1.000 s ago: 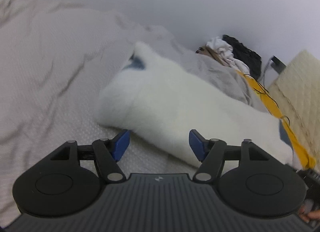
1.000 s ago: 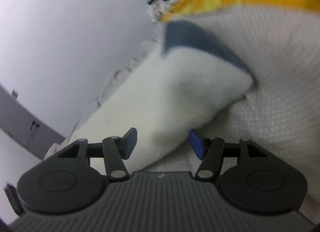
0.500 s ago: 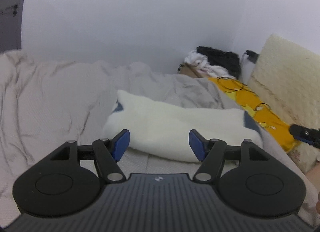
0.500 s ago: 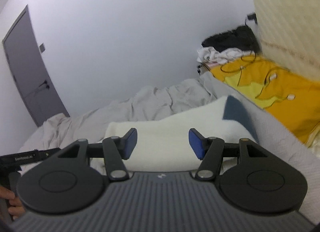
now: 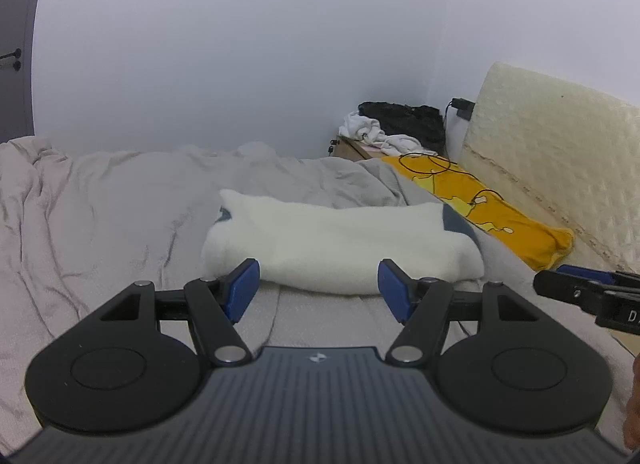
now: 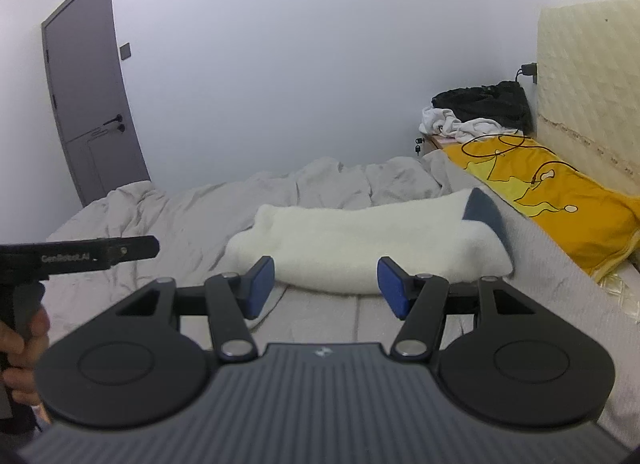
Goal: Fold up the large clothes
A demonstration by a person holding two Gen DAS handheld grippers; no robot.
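A white fleecy garment (image 5: 340,244) with dark grey-blue patches lies folded into a long bundle on the grey bed; it also shows in the right wrist view (image 6: 368,244). My left gripper (image 5: 316,290) is open and empty, held back above the bed in front of the bundle. My right gripper (image 6: 326,286) is open and empty too, likewise short of the bundle. Each gripper shows at the edge of the other's view: the right one (image 5: 580,292) and the left one (image 6: 100,250).
A rumpled grey duvet (image 5: 100,200) covers the bed. A yellow pillow (image 6: 560,200) with a black cable lies at the right by a cream headboard pad (image 5: 560,152). Black and white clothes (image 6: 476,116) pile on a bedside box. A grey door (image 6: 88,104) stands at far left.
Both grippers have pulled back and risen from close over the white garment. The bundle now lies alone on the bed, and each gripper shows in the other's view.
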